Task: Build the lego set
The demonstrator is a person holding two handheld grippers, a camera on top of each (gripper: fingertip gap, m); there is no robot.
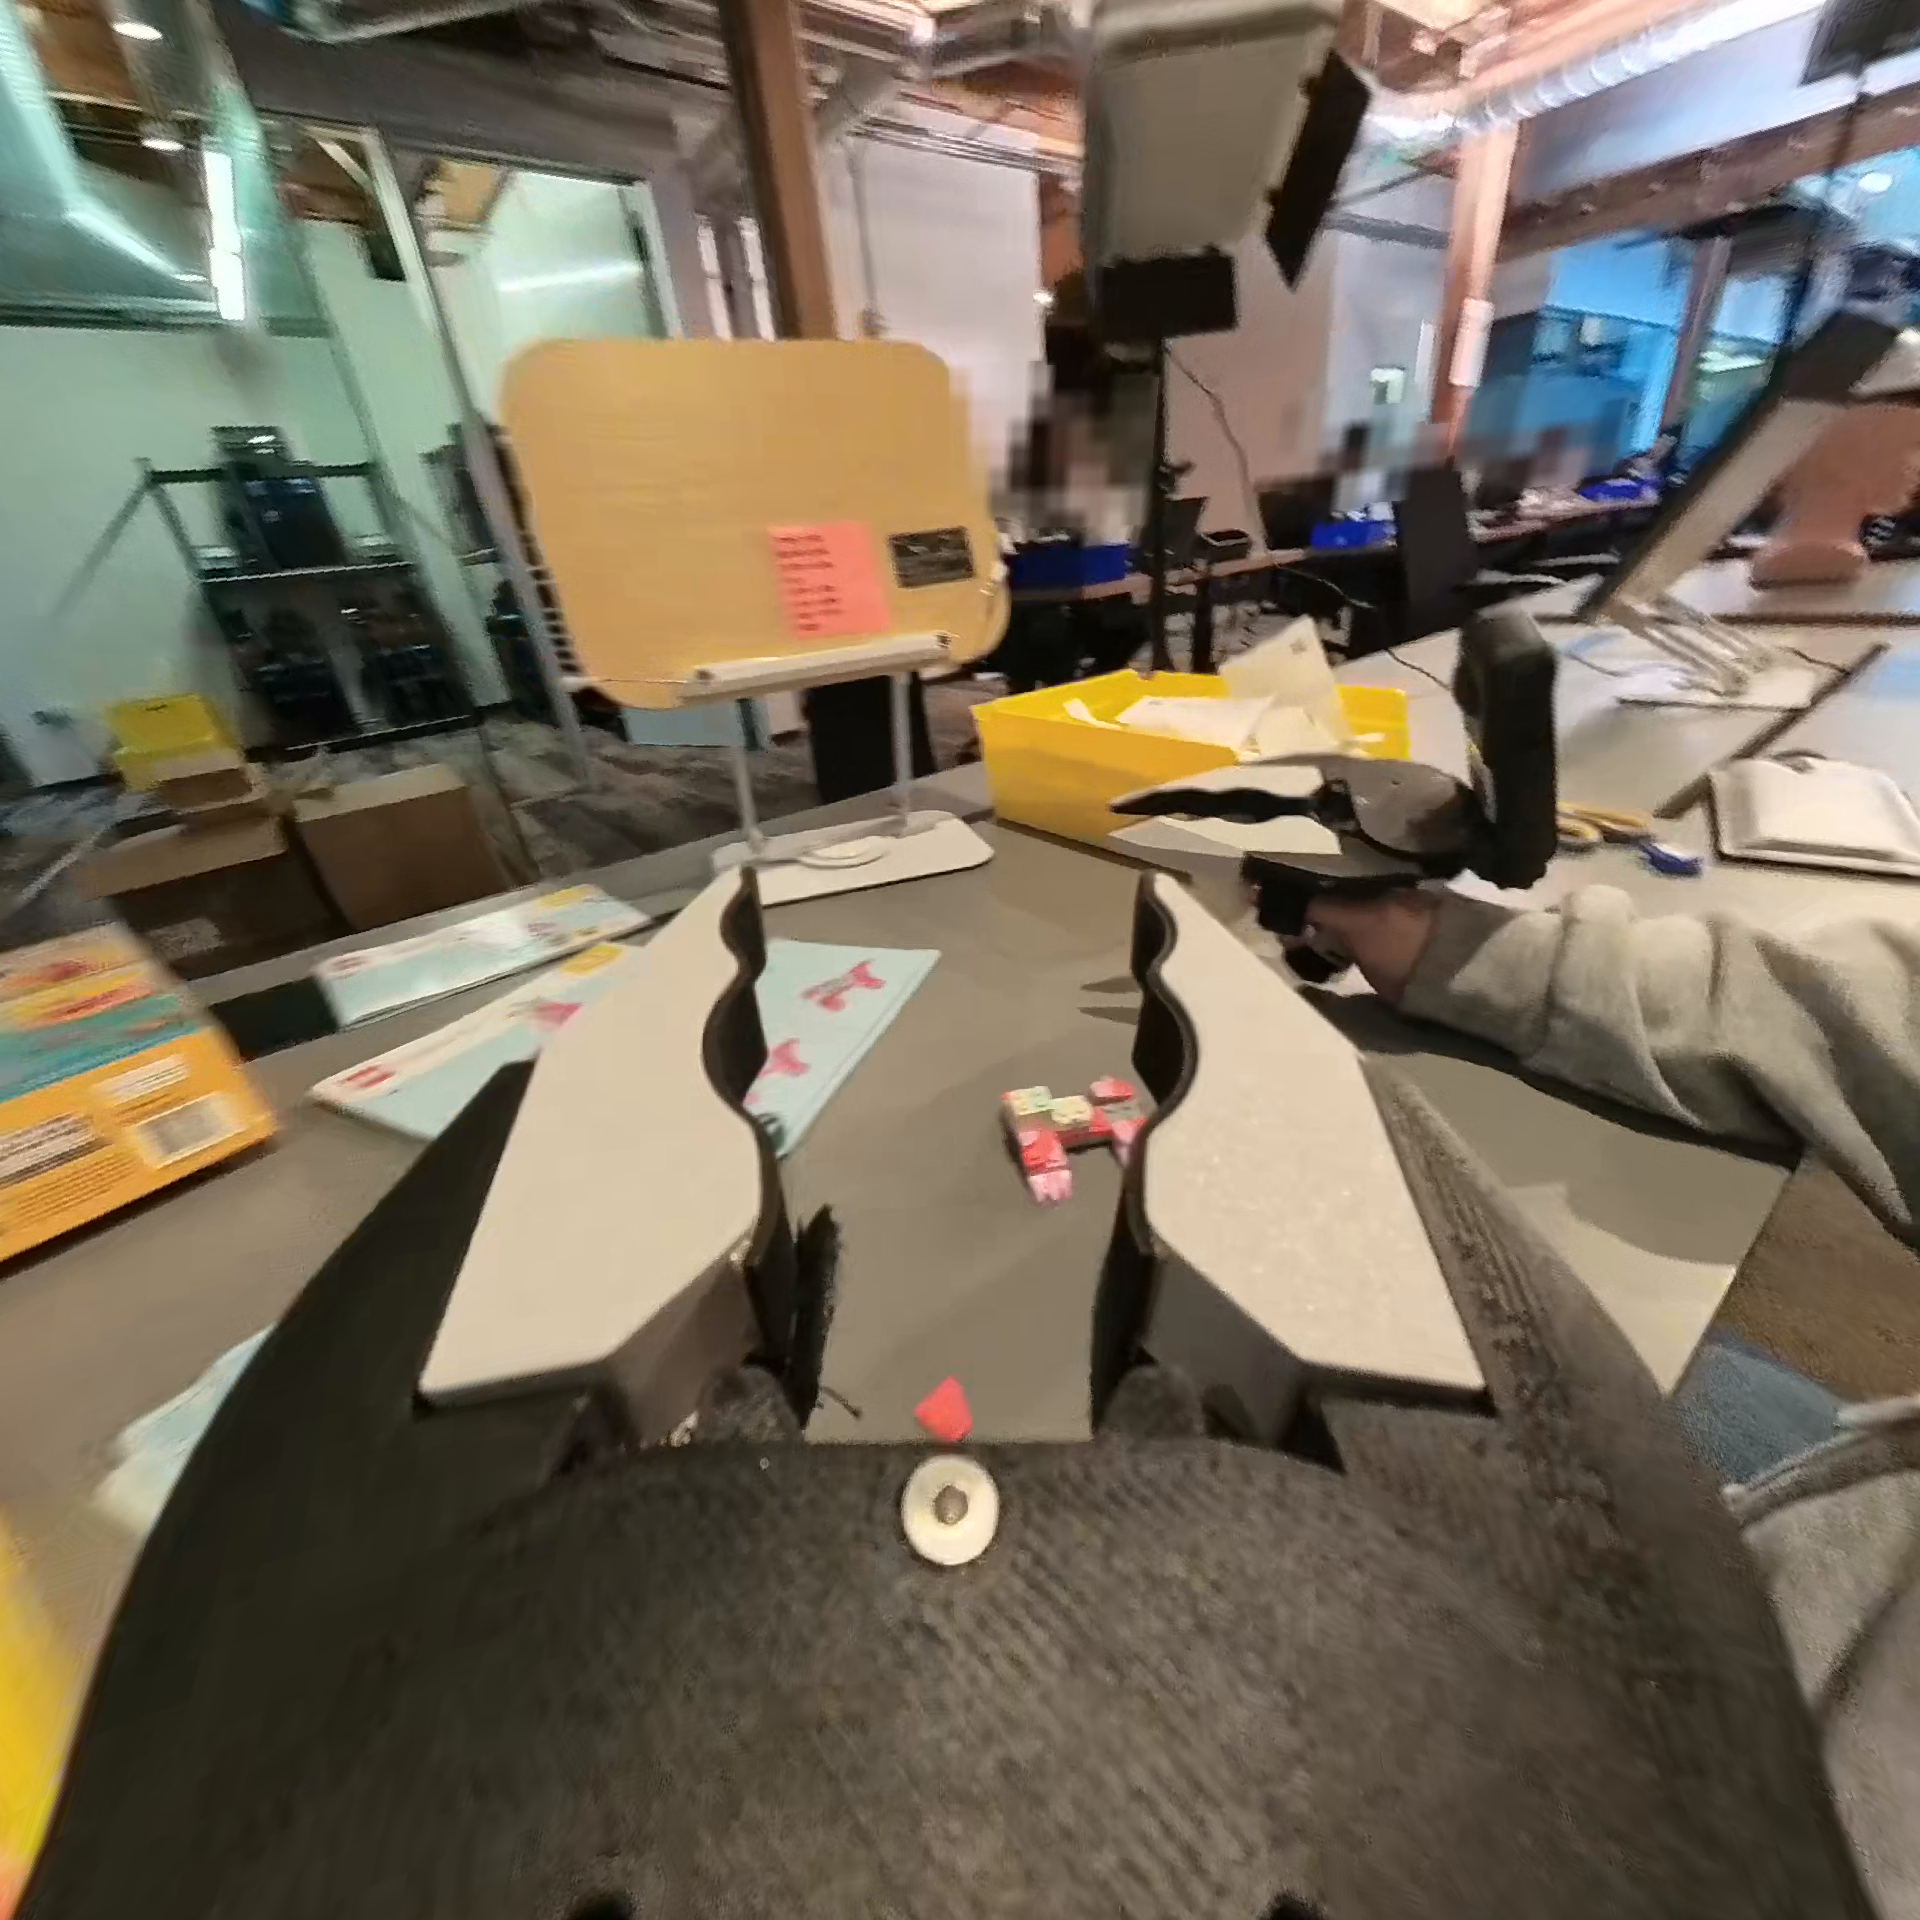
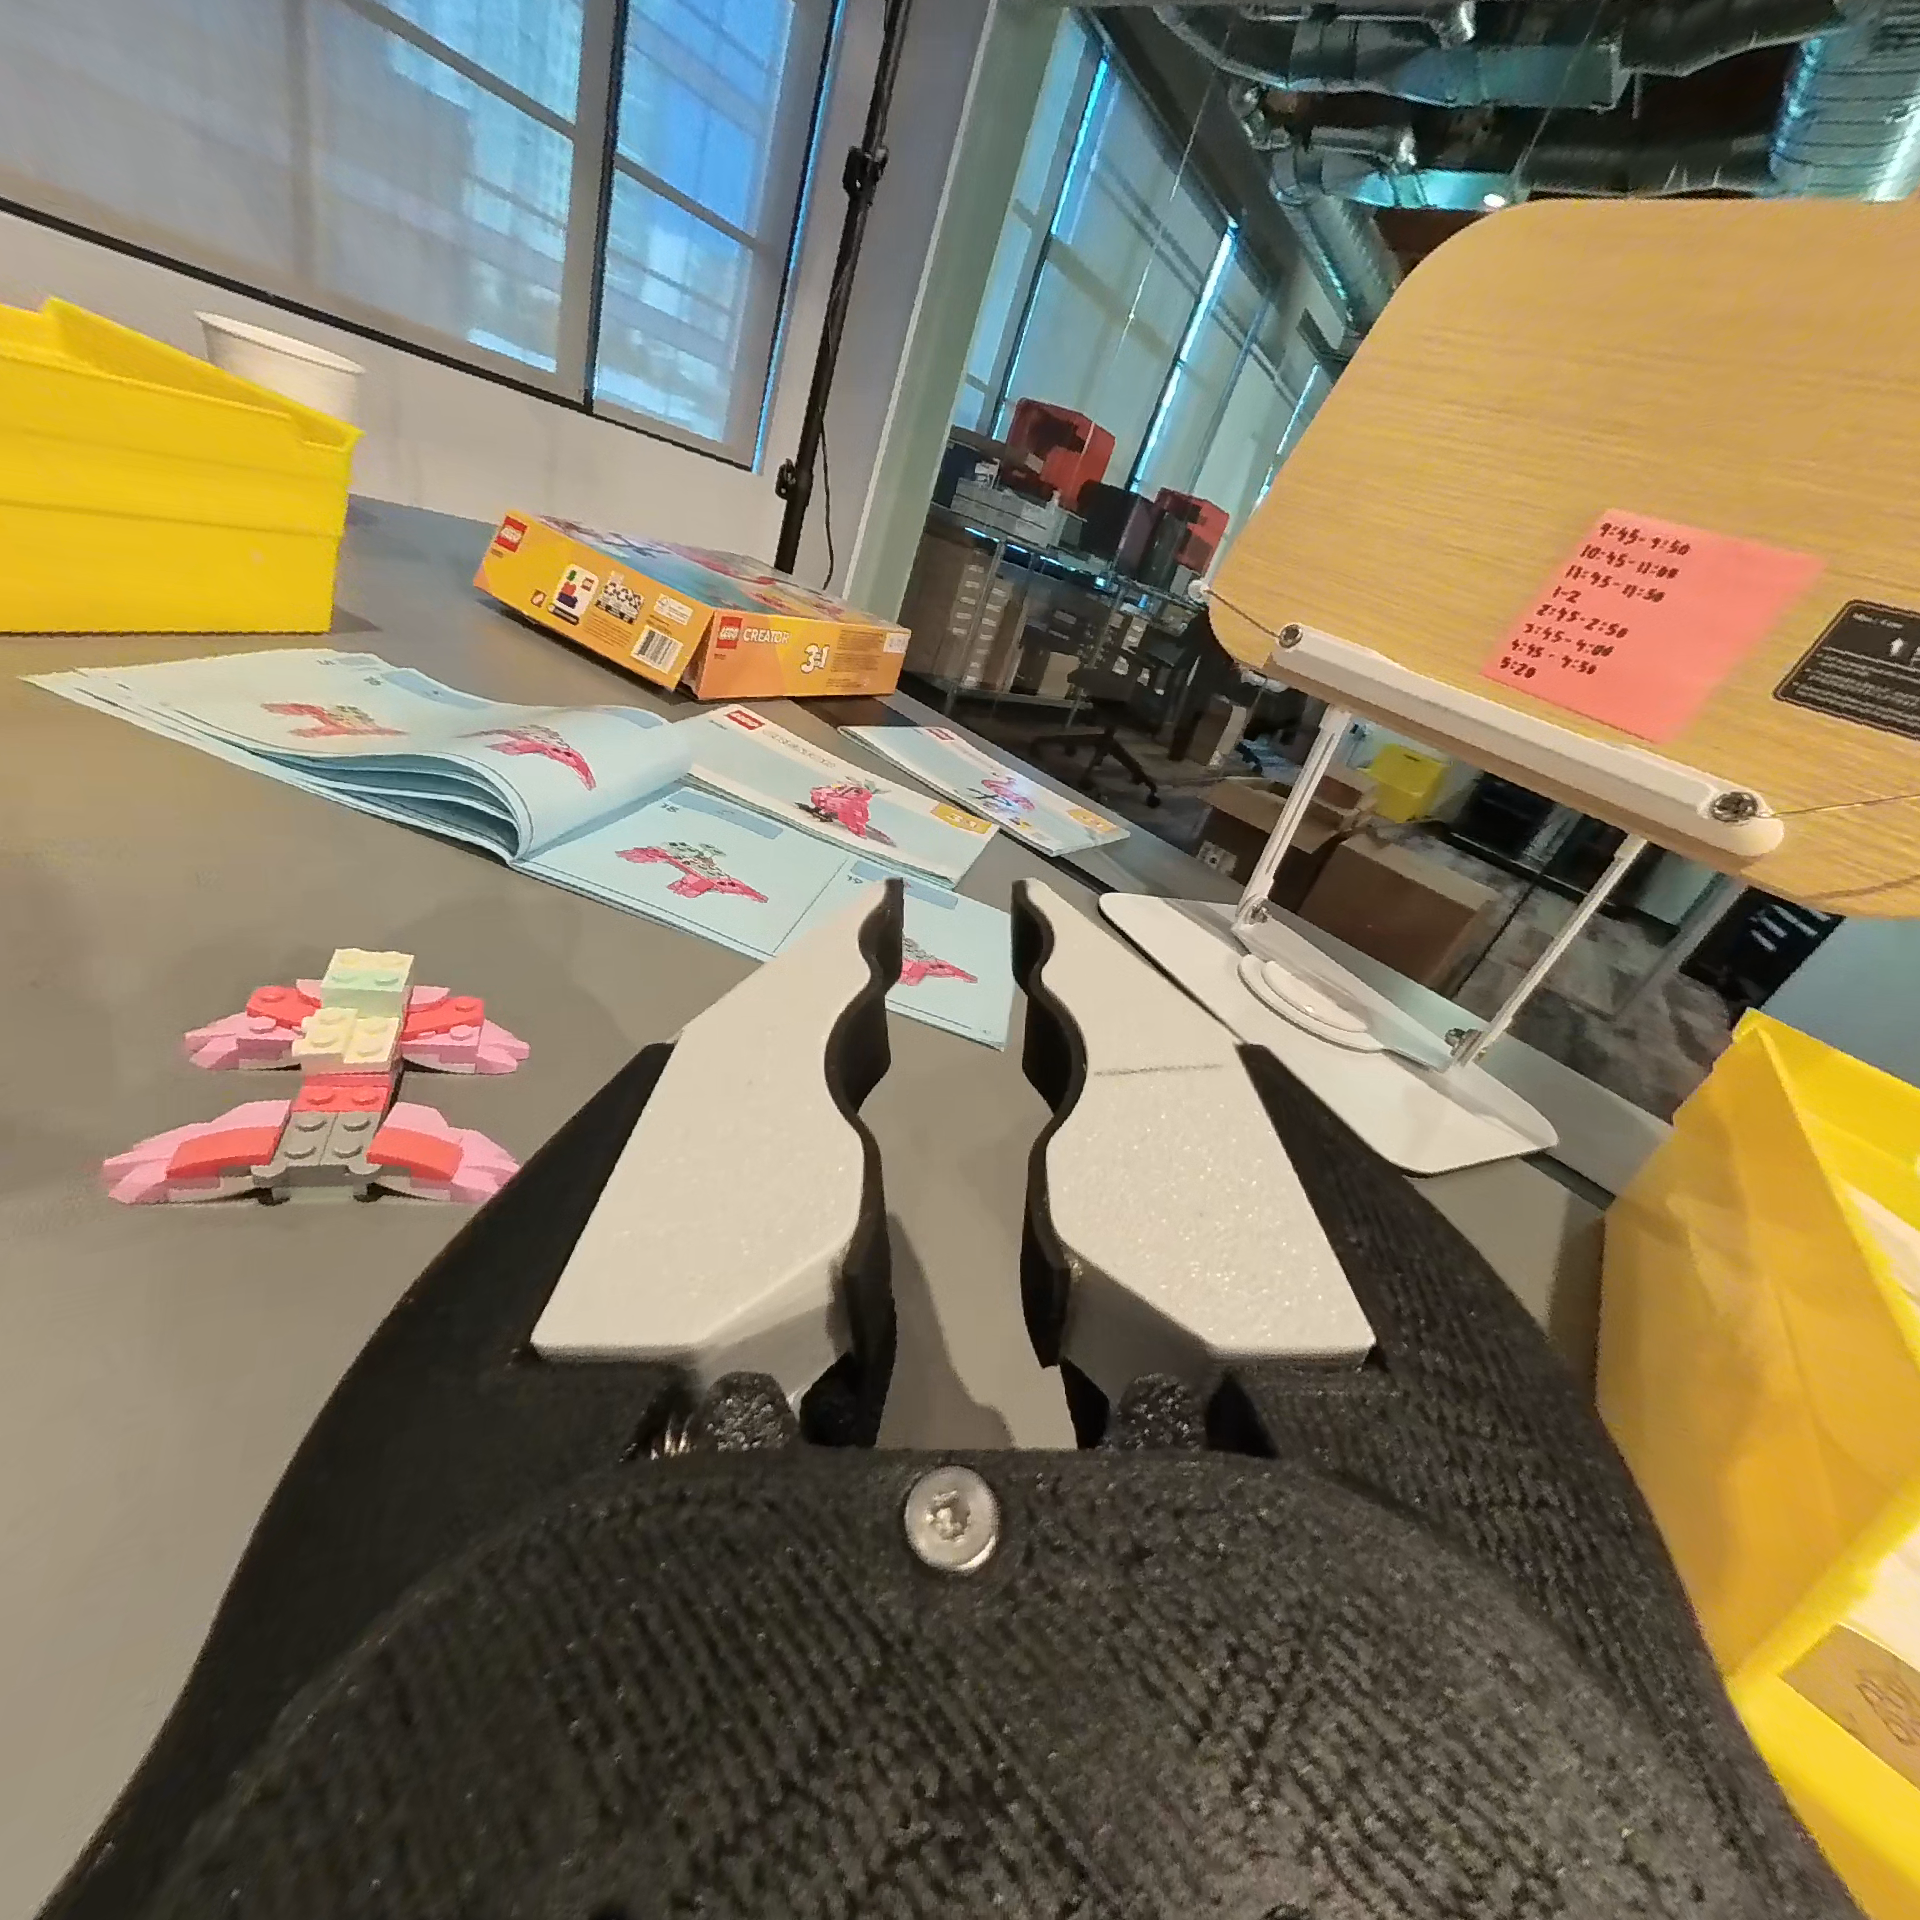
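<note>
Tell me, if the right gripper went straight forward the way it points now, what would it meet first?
Probably the open instruction booklet: the right gripper, open and empty, points at the booklet's near corner on the table. The book stand's white base lies just right of that line; depth is unclear.

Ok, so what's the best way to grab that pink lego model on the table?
Probably pinch the narrow middle body of the lego model from above, closing across its width. It lies flat, and its thin pink wings spread low on both sides, leaving little to pinch. Both grippers are open and empty.
</note>
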